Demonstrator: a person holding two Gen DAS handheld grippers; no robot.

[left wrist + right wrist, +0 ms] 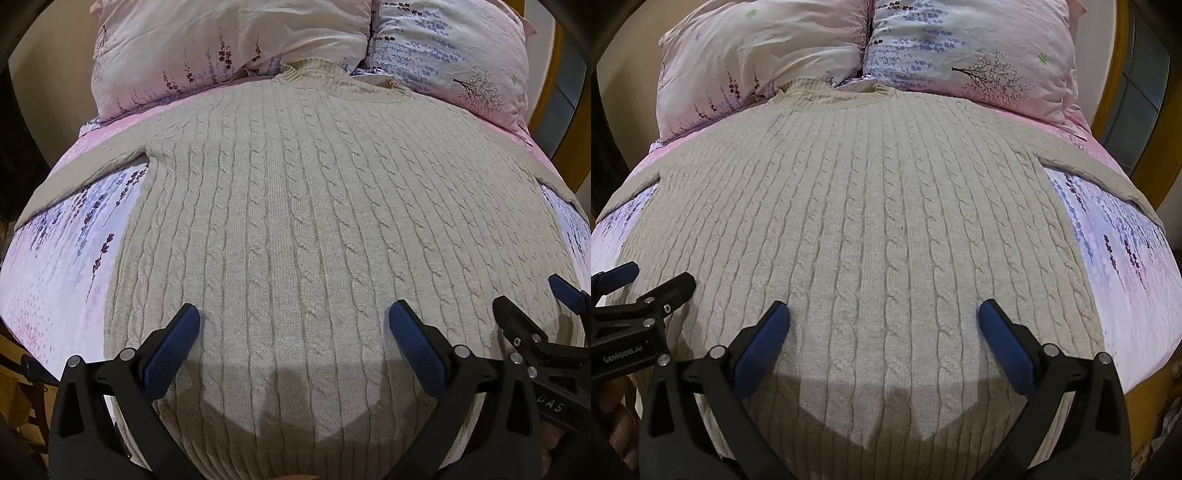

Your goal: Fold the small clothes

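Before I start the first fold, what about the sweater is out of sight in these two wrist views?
- Sweater hem: both views, cut off by the bottom edge and covered by the open left gripper and open right gripper.
- Left sleeve cuff: left wrist view, runs past the fisheye rim.
- Right sleeve cuff: right wrist view, runs past the bed's edge.
- Collar inside: hidden against the pillows.

A bed sheet (66, 258) printed with pink and purple lavender sprigs covers the bed. Two matching pillows lie side by side, touching, at twelve o'clock: a pale pink pillow (761, 62) at eleven o'clock and a bluish tree-print pillow (979, 55) at one. A yellow wooden frame (1115, 74) stands at two o'clock.
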